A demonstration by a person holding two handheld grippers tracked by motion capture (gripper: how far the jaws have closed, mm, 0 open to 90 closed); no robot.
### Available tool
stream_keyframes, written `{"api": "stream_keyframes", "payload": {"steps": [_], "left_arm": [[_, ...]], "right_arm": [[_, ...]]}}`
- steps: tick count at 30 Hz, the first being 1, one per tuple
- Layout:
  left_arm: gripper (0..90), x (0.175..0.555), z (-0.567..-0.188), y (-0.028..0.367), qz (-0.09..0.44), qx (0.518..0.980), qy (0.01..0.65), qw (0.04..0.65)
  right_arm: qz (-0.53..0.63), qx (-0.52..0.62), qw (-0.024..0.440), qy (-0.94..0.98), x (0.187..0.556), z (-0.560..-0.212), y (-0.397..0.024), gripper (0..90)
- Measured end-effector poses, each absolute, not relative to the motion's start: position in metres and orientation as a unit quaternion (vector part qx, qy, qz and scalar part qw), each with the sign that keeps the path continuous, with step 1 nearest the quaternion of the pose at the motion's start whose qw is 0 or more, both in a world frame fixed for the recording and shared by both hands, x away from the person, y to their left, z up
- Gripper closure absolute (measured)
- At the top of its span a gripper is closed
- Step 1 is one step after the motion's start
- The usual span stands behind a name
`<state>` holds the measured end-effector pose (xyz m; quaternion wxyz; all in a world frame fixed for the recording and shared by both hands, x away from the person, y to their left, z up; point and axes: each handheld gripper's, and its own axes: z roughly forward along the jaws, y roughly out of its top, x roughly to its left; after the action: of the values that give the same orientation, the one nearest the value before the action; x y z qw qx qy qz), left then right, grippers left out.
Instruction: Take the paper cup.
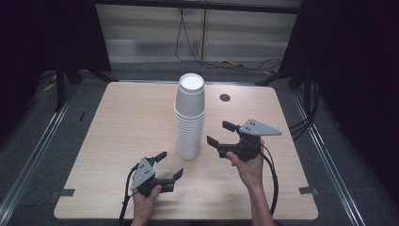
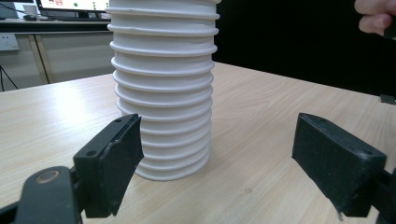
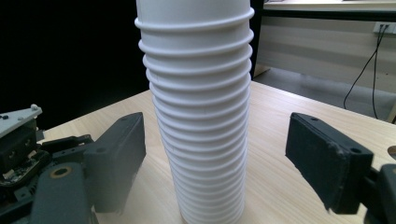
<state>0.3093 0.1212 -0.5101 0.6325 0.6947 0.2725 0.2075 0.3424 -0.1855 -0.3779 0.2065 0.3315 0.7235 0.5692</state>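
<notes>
A tall stack of white paper cups [image 1: 190, 117] stands upside down near the middle of the wooden table [image 1: 122, 127]. My left gripper [image 1: 169, 165] is open, low at the stack's front left, jaws pointing toward it. In the left gripper view the stack [image 2: 163, 93] rises just beyond the left jaw, and my left gripper [image 2: 229, 163] holds nothing. My right gripper [image 1: 221, 133] is open, to the right of the stack and raised off the table. In the right gripper view the stack [image 3: 201, 116] stands ahead between the jaws of my right gripper [image 3: 233, 163], untouched.
A small dark round hole [image 1: 225, 97] sits in the tabletop at the back right. Cables [image 1: 226, 61] lie on the floor behind the table. The other gripper's body [image 3: 18, 144] shows at the left of the right gripper view. Bare tabletop lies left of the stack.
</notes>
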Motion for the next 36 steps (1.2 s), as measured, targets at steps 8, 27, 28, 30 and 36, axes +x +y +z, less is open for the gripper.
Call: {"api": "stream_keyframes", "payload": {"steps": [8, 27, 28, 30, 36], "left_arm": [[15.9, 0.309, -0.51, 0.121, 0.207, 0.694, 0.273, 0.633], [15.9, 0.309, -0.51, 0.121, 0.208, 0.692, 0.274, 0.634], [15.9, 0.309, -0.51, 0.121, 0.208, 0.692, 0.274, 0.634], [15.9, 0.309, -0.51, 0.121, 0.208, 0.693, 0.274, 0.634], [16.0, 0.309, -0.51, 0.121, 0.207, 0.694, 0.273, 0.633]], "right_arm": [[0.568, 0.318, 0.209, 0.73, 0.351, -0.359, -0.182, 17.9], [0.562, 0.288, 0.171, 0.756, 0.374, -0.317, -0.173, 16.8], [0.562, 0.288, 0.171, 0.756, 0.374, -0.317, -0.173, 16.8], [0.555, 0.287, 0.17, 0.762, 0.376, -0.313, -0.171, 16.8], [0.551, 0.274, 0.168, 0.77, 0.382, -0.297, -0.166, 16.8]]}}
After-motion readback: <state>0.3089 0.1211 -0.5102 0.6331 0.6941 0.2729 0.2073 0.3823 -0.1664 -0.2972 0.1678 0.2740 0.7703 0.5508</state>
